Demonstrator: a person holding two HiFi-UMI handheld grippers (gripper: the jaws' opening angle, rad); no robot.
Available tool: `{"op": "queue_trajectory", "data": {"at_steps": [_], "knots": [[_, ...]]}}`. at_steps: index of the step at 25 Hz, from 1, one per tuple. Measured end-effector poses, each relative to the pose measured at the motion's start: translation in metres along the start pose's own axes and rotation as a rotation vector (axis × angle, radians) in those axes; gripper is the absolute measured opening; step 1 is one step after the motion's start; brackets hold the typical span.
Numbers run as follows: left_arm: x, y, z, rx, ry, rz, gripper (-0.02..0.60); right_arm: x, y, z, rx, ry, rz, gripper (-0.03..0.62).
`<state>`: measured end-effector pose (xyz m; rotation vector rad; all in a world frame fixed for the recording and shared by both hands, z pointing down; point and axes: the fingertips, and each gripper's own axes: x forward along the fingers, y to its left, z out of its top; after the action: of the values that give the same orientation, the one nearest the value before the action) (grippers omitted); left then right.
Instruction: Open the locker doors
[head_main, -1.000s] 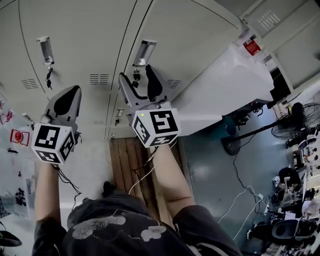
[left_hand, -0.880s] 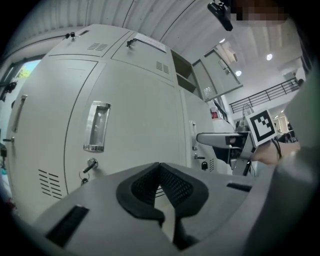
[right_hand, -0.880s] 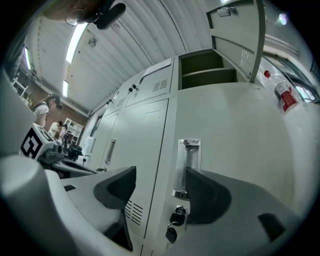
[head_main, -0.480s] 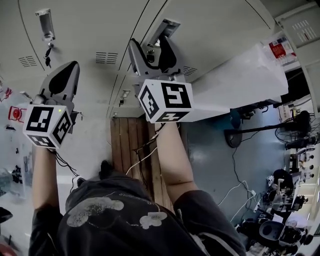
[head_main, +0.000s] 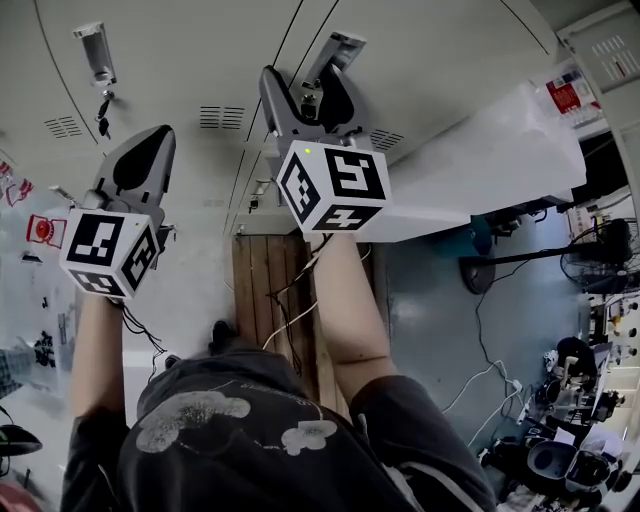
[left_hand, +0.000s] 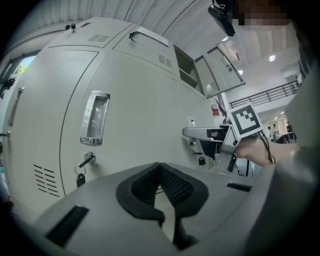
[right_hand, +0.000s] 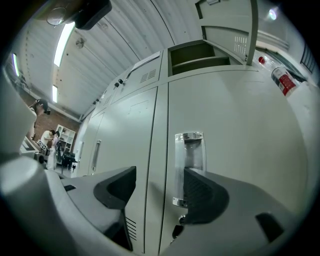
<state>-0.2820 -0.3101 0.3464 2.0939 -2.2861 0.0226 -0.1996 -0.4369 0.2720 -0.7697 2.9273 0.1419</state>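
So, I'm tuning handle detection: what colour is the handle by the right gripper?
Shiny silver chrome handle on a pale grey door; clearest in the right gripper view.

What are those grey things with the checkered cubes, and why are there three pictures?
A person holds a grabbing tool in each hand, and the patterned cubes are part of the tools. One picture comes from a camera on the person's head, looking down past their arms. The other two come from small cameras riding on each tool. They face a wall of grey lockers. The left tool is pinched shut with nothing in it. The right tool is open. A shiny door handle sits between its jaws, close to one of them, but is not squeezed. A key hangs from another door's lock.
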Motion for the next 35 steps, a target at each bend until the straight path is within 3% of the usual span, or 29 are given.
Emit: {"op": "queue_trajectory", "data": {"at_steps": [6, 10, 16, 20, 27, 35], "knots": [[-0.004, -0.001, -0.004, -0.006, 0.014, -0.005, 0.009, 0.005, -0.003, 0.003, 0.045, -0.009, -0.037, 0.305], [-0.007, -0.004, -0.010, -0.015, 0.023, -0.012, 0.009, 0.001, -0.002, 0.003, 0.085, 0.007, -0.018, 0.304], [-0.014, -0.010, -0.011, -0.020, 0.021, -0.026, 0.009, -0.021, 0.005, 0.006, 0.063, 0.021, -0.071, 0.302], [-0.024, -0.016, -0.009, -0.017, 0.023, -0.047, 0.009, -0.038, -0.001, 0.007, 0.062, 0.048, -0.175, 0.218], [-0.044, -0.026, 0.000, 0.003, 0.021, -0.093, 0.009, -0.063, -0.007, 0.010, 0.077, 0.086, -0.294, 0.150], [-0.057, -0.049, 0.007, 0.014, 0.024, -0.148, 0.009, -0.091, -0.007, 0.015, 0.127, 0.102, -0.267, 0.143]]}}
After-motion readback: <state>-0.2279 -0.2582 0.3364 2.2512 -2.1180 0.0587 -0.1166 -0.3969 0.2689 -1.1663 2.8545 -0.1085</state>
